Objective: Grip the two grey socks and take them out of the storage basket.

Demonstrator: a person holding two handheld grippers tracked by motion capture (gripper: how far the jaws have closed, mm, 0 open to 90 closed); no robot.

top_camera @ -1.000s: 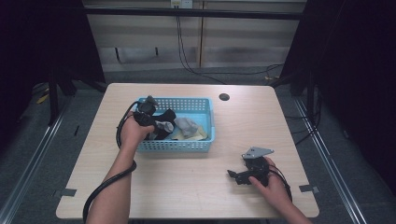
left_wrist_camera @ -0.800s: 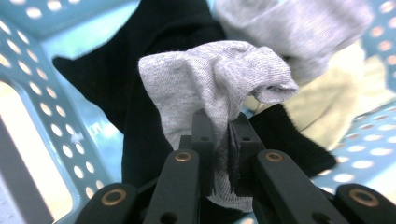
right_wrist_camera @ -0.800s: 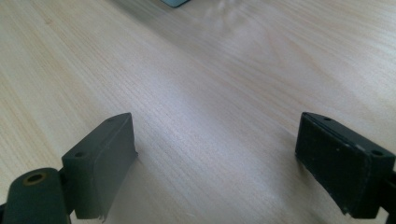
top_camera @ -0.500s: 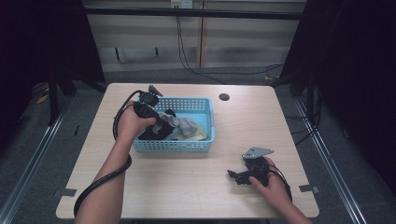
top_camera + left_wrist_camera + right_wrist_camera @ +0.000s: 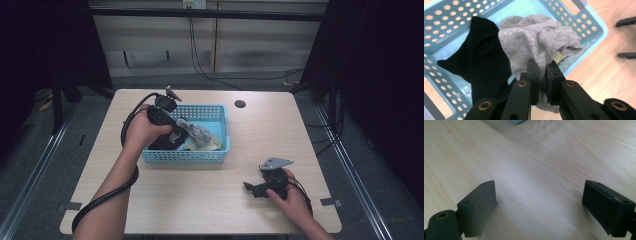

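A grey sock [image 5: 537, 45] hangs pinched between the jaws of my left gripper [image 5: 543, 67], lifted above the blue perforated basket [image 5: 446, 22]. In the high view the left gripper [image 5: 176, 131] holds the grey sock [image 5: 194, 132] over the basket's [image 5: 185, 156] left half. A black garment [image 5: 481, 65] lies in the basket under the sock, and a pale yellow cloth [image 5: 210, 145] lies beside it. My right gripper [image 5: 539, 202] rests low over the bare wood with its jaws wide apart and nothing between them; from above the right gripper [image 5: 252, 189] sits at the table's front right.
The wooden table [image 5: 200, 200] has a dark round hole [image 5: 240, 104] near its far edge. Cables trail from both grippers. Dark floor and metal rails surround the table. The other gripper's black jaw tips [image 5: 626, 37] appear at the right of the left gripper view.
My left hand has risen out of the basket with the grey sock, which now hangs above the other clothes. The right hand has stayed where it was.
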